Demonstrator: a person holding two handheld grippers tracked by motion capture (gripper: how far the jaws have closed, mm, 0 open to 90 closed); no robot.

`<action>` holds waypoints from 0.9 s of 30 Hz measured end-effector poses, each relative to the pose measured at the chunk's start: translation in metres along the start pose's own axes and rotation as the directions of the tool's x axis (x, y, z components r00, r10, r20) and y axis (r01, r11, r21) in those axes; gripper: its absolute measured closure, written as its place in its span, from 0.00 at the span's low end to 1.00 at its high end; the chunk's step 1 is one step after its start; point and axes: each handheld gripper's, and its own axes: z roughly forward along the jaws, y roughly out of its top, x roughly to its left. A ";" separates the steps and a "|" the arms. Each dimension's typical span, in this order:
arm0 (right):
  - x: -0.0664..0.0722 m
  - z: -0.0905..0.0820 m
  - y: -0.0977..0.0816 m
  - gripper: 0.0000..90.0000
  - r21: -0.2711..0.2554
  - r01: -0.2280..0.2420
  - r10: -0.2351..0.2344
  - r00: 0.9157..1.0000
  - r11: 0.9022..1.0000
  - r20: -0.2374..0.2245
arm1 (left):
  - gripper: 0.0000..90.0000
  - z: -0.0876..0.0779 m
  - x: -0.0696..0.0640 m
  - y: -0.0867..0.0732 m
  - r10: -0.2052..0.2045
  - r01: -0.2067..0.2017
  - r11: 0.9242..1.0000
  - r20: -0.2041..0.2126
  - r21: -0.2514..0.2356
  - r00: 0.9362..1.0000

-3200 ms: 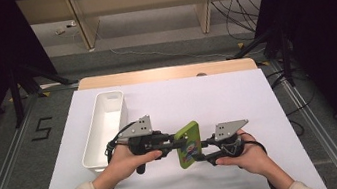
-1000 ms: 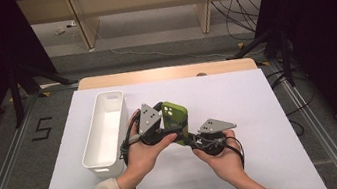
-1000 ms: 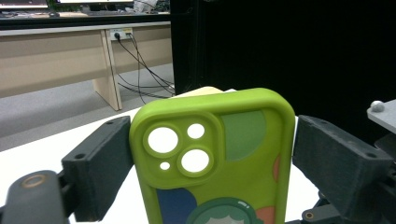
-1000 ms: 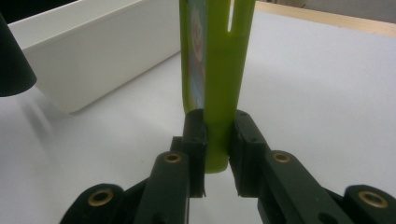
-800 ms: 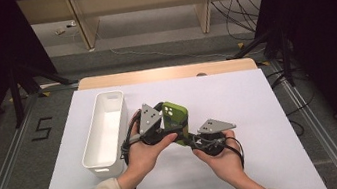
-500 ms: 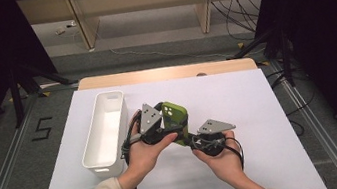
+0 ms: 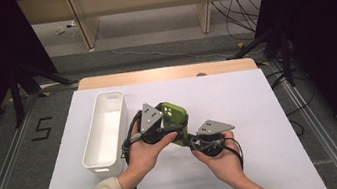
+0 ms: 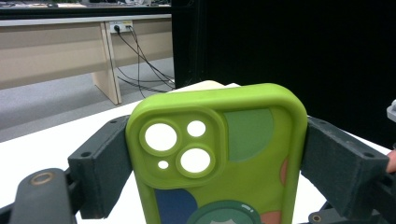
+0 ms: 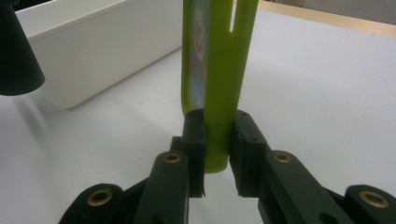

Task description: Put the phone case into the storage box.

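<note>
A green phone case (image 7: 175, 115) with camera cut-outs is held above the white table sheet (image 7: 255, 112) between both grippers. My left gripper (image 7: 175, 125) spans its width. In the left gripper view the pads (image 8: 100, 163) press on both long sides of the case (image 8: 233, 140) near its camera end, and the jaws have just been closing a little with the case between them. My right gripper (image 7: 189, 140) is shut on the case's thin lower edge. In the right gripper view the case (image 9: 219, 70) stands edge-on, pinched at my right gripper (image 9: 217, 142).
A long white bin (image 7: 93, 155) lies to the left of the hands, with nothing visible inside; it also appears as the white bin (image 9: 93, 51) at the upper left. The wooden table edge (image 7: 168, 73) runs along the far side. Dark stands flank the table.
Since the oldest frame both hands carried the case left and farther back, nearer the bin, and it turned. Over the last second nothing has visibly moved.
</note>
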 end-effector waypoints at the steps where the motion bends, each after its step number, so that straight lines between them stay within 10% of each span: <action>1: 0.000 0.000 0.000 0.86 -0.004 0.001 -0.001 1.000 1.000 0.002 | 0.16 0.000 0.000 0.000 0.000 0.000 1.000 0.001 0.000 1.000; 11: -0.001 0.000 0.001 0.73 -0.026 0.028 -0.028 1.000 0.999 -0.013 | 0.17 -0.001 0.002 0.001 0.003 -0.003 1.000 0.023 -0.007 1.000; 22: -0.006 -0.001 0.002 0.25 -0.044 0.010 -0.014 0.997 0.999 -0.078 | 0.17 -0.005 0.009 0.006 0.002 -0.002 1.000 0.005 -0.022 1.000; 27: -0.010 -0.007 0.000 0.18 -0.047 0.026 -0.030 0.996 0.999 -0.082 | 0.17 -0.008 0.012 0.010 0.002 -0.002 1.000 -0.004 -0.031 1.000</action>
